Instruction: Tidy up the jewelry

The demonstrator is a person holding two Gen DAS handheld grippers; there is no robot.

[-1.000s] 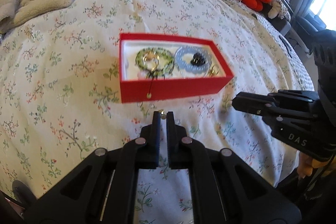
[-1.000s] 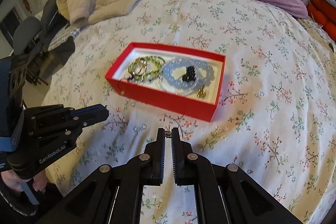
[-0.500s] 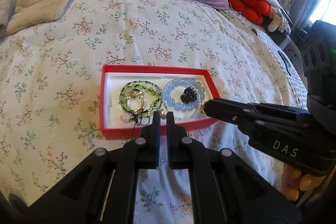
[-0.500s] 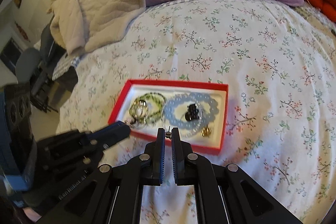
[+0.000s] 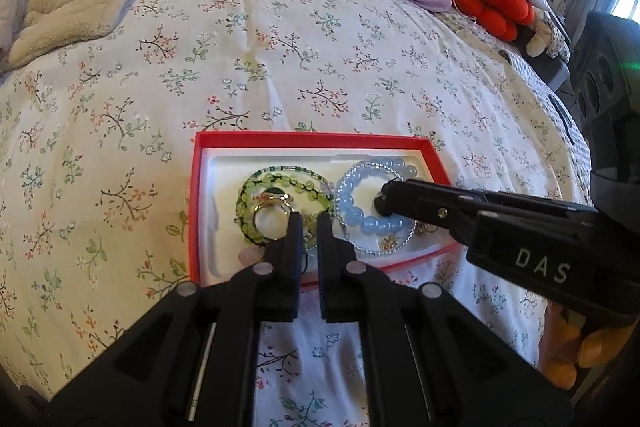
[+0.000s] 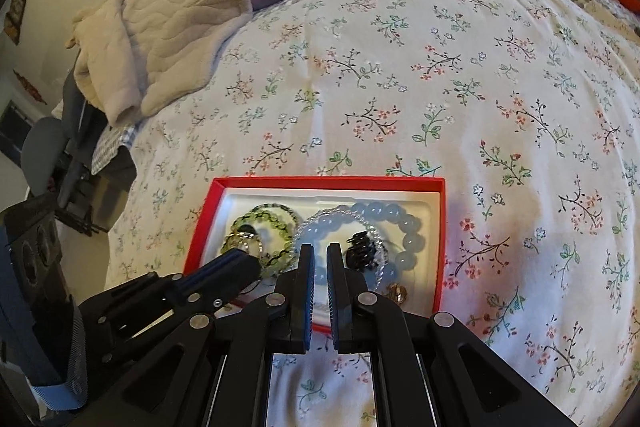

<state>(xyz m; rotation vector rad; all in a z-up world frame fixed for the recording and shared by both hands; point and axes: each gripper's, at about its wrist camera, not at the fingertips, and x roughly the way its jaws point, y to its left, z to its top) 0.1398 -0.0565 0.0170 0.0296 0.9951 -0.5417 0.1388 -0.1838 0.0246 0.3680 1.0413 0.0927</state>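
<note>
Red jewelry box [image 5: 304, 141] on floral bedspread [image 5: 280, 47], left claw [image 5: 310, 223] opening, nothing gripped, over green bead bracelet [image 5: 256, 187], right claw [image 6: 318, 253] clenched empty over blue bead bracelet [image 6: 400, 223]

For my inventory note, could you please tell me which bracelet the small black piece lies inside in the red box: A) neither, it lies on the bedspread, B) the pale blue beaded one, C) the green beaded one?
B: in the right wrist view the small black piece sits within the ring of the pale blue beaded bracelet, inside the red box.
</note>
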